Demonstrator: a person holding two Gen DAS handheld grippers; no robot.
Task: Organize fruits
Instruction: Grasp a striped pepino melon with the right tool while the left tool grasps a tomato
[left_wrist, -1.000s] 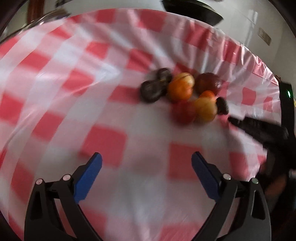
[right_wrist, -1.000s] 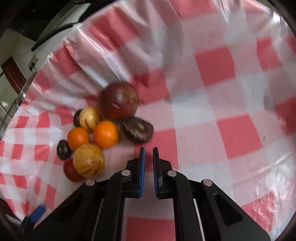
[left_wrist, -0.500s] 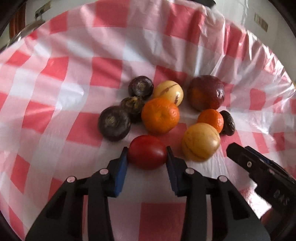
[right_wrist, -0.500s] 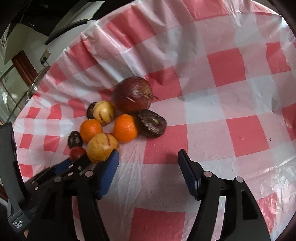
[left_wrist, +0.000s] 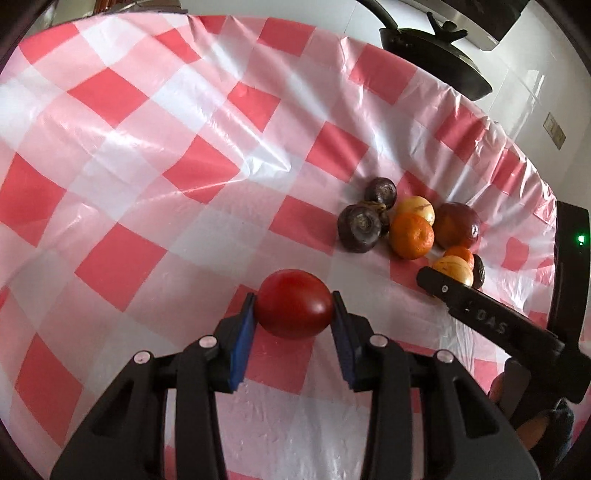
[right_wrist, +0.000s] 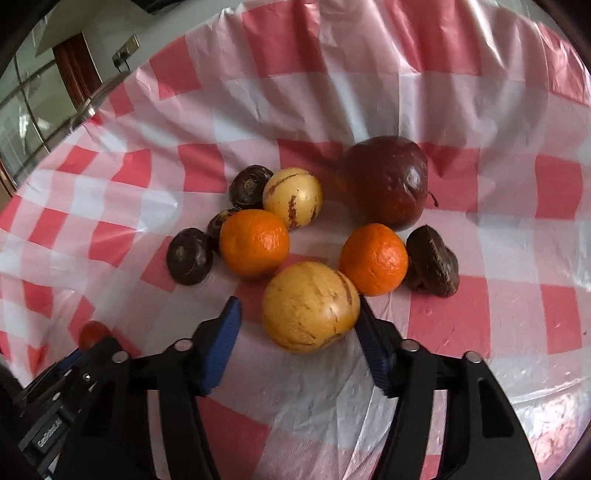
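My left gripper (left_wrist: 293, 308) is shut on a red tomato (left_wrist: 294, 309) and holds it left of the fruit pile. The tomato also shows in the right wrist view (right_wrist: 92, 333). My right gripper (right_wrist: 297, 319) is open around a large yellow striped fruit (right_wrist: 310, 306); its right pad touches the fruit, the left pad stands apart. Beyond lie two oranges (right_wrist: 254, 242) (right_wrist: 373, 259), a smaller yellow fruit (right_wrist: 292, 197), a dark red apple (right_wrist: 386, 181) and several dark purple fruits (right_wrist: 189, 256) (right_wrist: 433, 261). The pile also shows in the left wrist view (left_wrist: 412, 236).
A red and white checked plastic cloth (left_wrist: 147, 166) covers the table. A dark pan (left_wrist: 436, 55) stands beyond the far edge in the left wrist view. The table edge (left_wrist: 517, 155) runs close behind the pile. A window and door (right_wrist: 44, 96) are at the far left.
My left gripper has carried the red tomato away from the pile to the left. My right gripper has moved forward and now brackets the large yellow fruit.
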